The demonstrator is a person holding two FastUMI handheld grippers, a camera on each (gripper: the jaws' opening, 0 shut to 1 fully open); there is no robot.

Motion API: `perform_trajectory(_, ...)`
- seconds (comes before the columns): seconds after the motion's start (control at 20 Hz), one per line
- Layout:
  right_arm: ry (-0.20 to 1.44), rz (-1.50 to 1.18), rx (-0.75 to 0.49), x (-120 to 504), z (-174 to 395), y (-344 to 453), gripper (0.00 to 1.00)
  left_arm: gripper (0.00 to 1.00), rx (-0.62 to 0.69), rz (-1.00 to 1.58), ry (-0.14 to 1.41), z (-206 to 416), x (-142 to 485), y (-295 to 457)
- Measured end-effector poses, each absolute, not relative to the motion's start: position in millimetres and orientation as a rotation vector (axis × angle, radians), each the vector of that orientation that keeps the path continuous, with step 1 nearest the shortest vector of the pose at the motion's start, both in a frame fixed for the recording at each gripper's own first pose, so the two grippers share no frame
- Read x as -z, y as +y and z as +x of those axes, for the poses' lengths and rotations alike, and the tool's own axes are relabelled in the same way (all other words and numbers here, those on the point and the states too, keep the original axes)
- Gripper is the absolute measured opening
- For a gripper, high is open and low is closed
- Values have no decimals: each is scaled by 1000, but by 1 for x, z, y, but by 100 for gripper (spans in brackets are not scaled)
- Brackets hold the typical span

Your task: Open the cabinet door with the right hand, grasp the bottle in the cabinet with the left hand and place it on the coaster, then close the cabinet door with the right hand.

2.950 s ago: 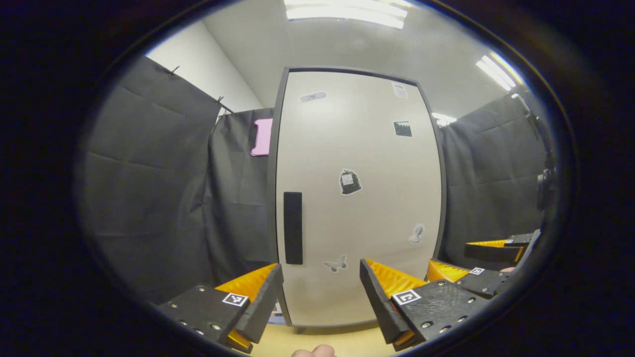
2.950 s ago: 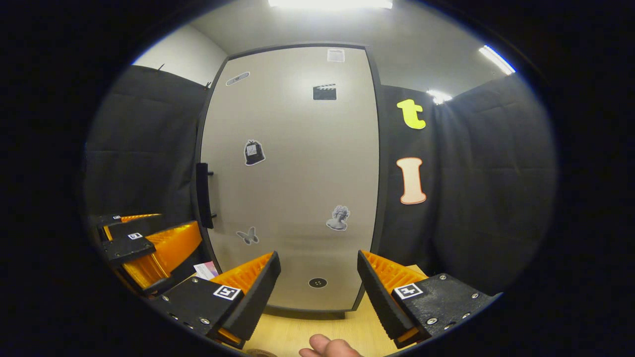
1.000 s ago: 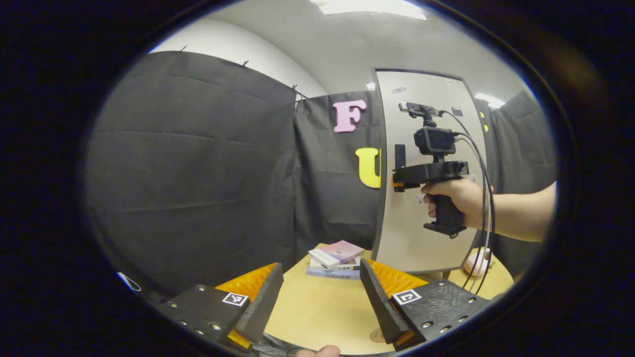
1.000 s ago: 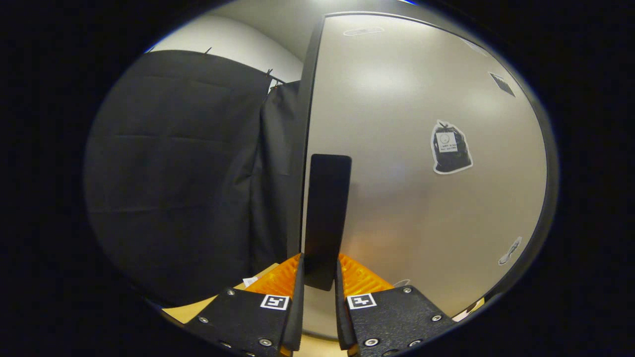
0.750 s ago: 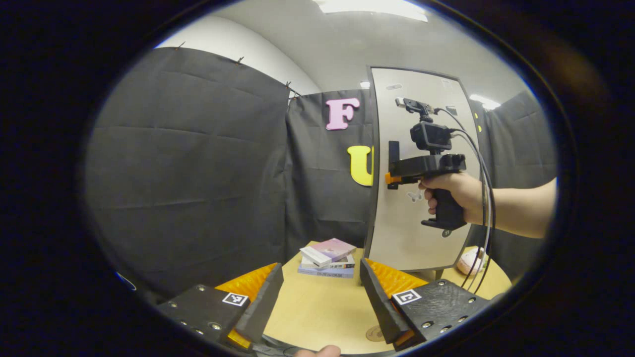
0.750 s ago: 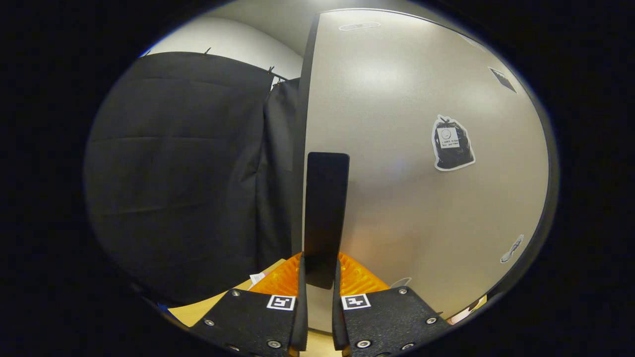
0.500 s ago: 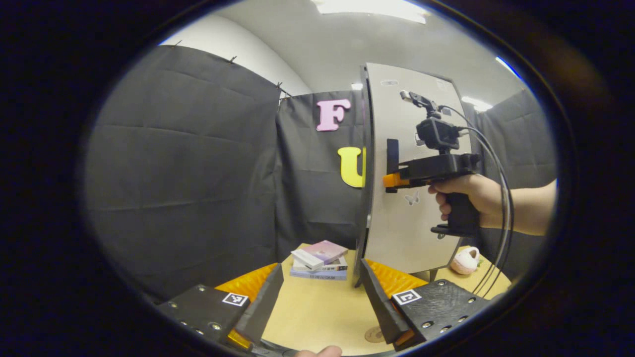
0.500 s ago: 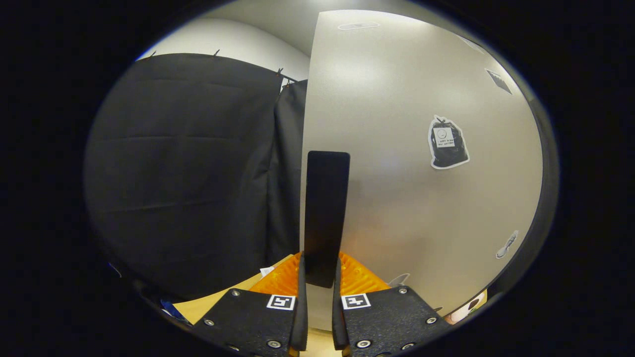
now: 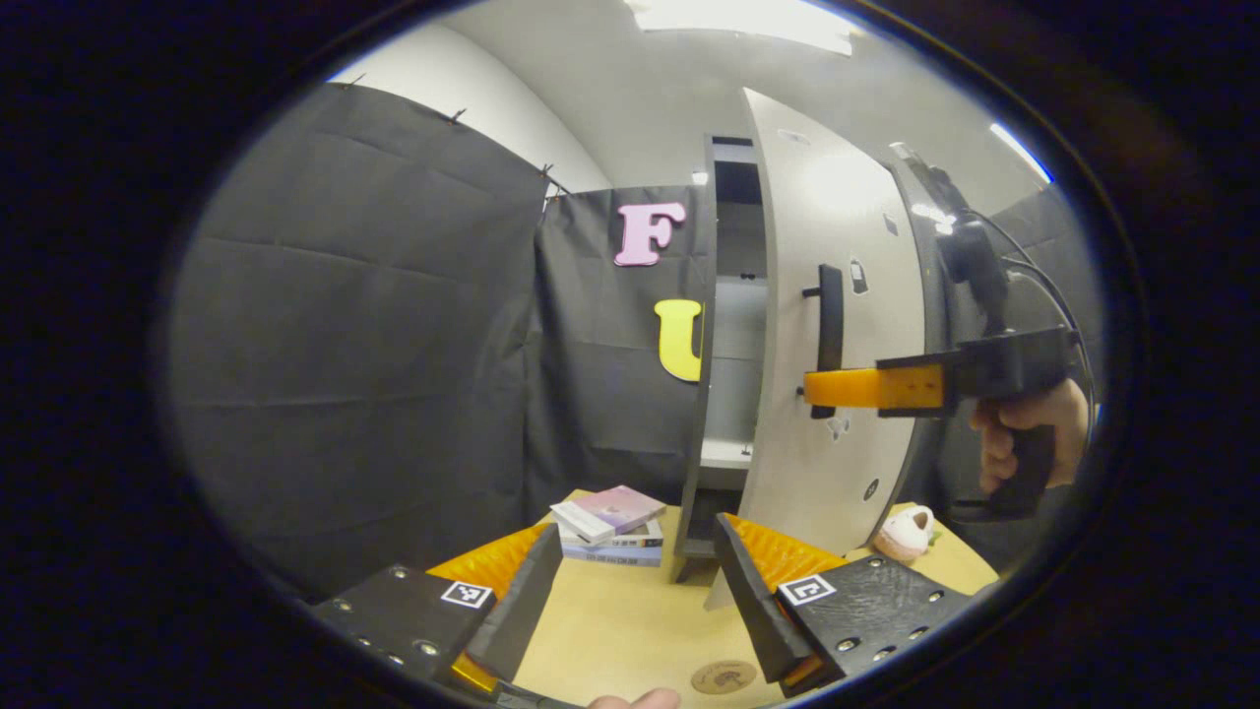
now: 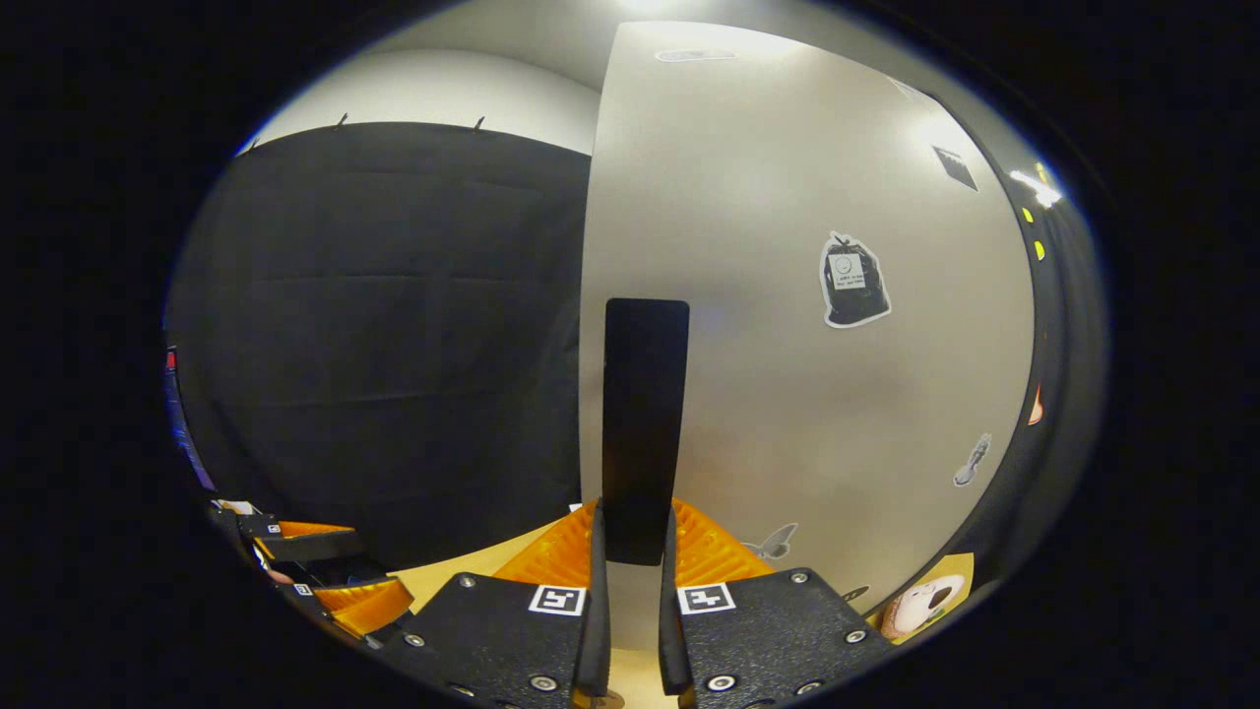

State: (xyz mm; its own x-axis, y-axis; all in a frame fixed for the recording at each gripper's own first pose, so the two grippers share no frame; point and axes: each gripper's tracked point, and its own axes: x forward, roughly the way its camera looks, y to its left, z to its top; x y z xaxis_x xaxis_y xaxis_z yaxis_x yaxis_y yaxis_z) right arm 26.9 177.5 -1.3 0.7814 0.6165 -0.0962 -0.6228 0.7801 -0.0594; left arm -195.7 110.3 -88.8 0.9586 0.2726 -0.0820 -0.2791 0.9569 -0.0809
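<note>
Right tool (image 10: 630, 551) pinches the black handle (image 10: 645, 423) of the cabinet door (image 9: 837, 325), swung partly ajar at 2 o'clock, while left tool (image 9: 630, 591) hangs spread above the counter (image 9: 630, 630), coaster (image 9: 724, 676) at 6 o'clock

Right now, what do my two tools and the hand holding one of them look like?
The left tool has ridged inner faces, textured blocks fixed with screws, and a small square black-and-white marker on each finger. Seen in the left gripper view, the right tool has a black pistol grip, a small black camera above it, and dark cables. The hand wears no glove.
</note>
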Motion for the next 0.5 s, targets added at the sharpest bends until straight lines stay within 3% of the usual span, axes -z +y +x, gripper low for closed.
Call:
perform_trajectory(0.05,74,-92,-694,1,23,172,20,94,-294,-85,72,-193,87,108)
perform_trajectory(0.25,96,-99,-784,3,23,146,20,89,-339,-58,74,-194,76,82)
perform_trajectory(0.35,110,-88,-807,4,26,134,20,94,-348,-53,74,-198,70,62)
perform_trajectory(0.5,127,-117,-801,5,24,118,20,89,-345,-26,84,-200,62,32)
